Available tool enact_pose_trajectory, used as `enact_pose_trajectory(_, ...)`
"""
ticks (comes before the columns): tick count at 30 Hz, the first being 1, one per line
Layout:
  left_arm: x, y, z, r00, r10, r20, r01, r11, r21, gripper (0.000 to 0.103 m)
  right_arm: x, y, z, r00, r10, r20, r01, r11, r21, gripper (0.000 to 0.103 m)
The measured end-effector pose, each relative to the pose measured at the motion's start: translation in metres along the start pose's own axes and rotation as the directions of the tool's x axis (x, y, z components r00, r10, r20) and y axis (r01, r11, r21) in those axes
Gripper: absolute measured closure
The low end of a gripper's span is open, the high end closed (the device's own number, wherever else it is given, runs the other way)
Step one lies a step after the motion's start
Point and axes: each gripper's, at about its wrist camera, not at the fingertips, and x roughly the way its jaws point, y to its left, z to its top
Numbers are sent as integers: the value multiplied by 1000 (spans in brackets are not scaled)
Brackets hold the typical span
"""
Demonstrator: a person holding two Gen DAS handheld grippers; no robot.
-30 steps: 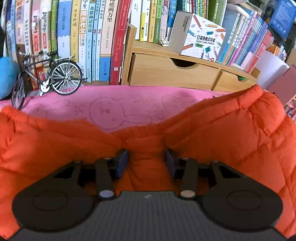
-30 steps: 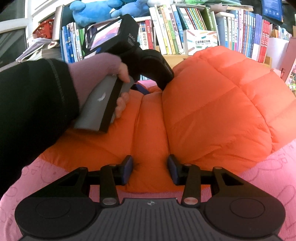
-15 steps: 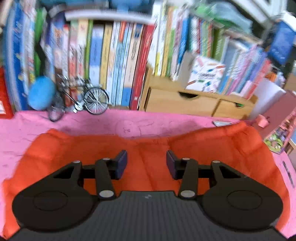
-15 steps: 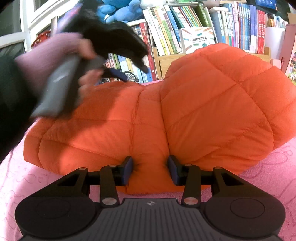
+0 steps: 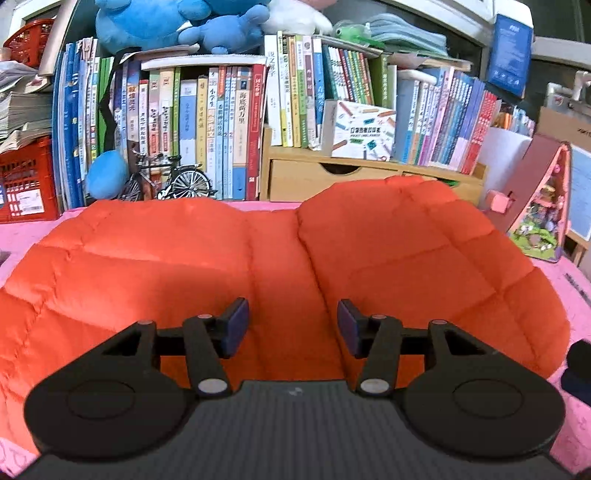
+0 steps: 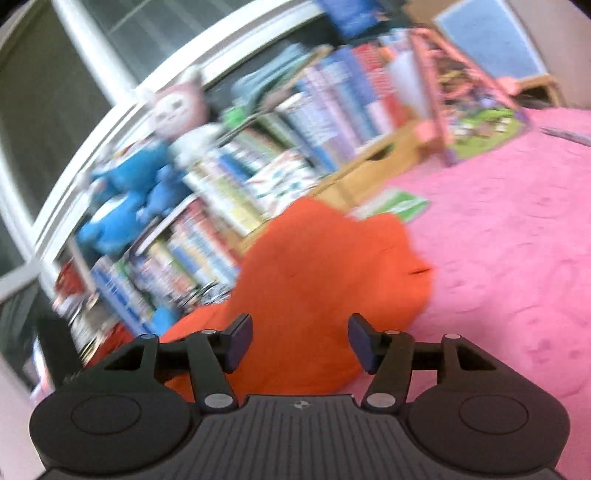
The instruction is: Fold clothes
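An orange quilted jacket [image 5: 258,266] lies in two puffy halves on the pink cloth [image 5: 22,236]. My left gripper [image 5: 291,321] hovers over its near middle. Its jaws are opening and the blue pads [image 5: 236,325] stand clear of the fabric, with nothing pinched. In the blurred, tilted right wrist view the jacket [image 6: 317,280] lies just ahead of my right gripper [image 6: 301,338]. Its jaws are also opening and its pads are off the cloth. A dark shape [image 5: 578,369] at the left view's right edge may be the other gripper.
Behind the jacket stand a packed bookshelf [image 5: 221,118], a wooden drawer unit [image 5: 332,177], a small model bicycle [image 5: 166,181] and blue plush toys [image 5: 155,22]. A red crate [image 5: 26,177] is at far left, a pink toy house [image 5: 543,206] at right. A green booklet [image 6: 399,205] lies on the cloth.
Both grippers held folds of the jacket a second ago; now both jaws are wider and off it, drawn back. The right view has rolled, and the hand with the left gripper has left it.
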Motion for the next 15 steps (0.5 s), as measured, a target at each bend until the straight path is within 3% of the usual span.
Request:
enact_pose_trajectory(7, 5, -6, -23, 999, 40, 7, -40, 998, 43, 50, 7, -33, 4, 999, -6, -37, 11, 990, 139, 36)
enact_pose_trajectory(15, 7, 2, -23, 1000, 9, -9, -9, 1000, -8, 49, 24, -35, 1, 996, 18, -82, -3, 983, 186, 30)
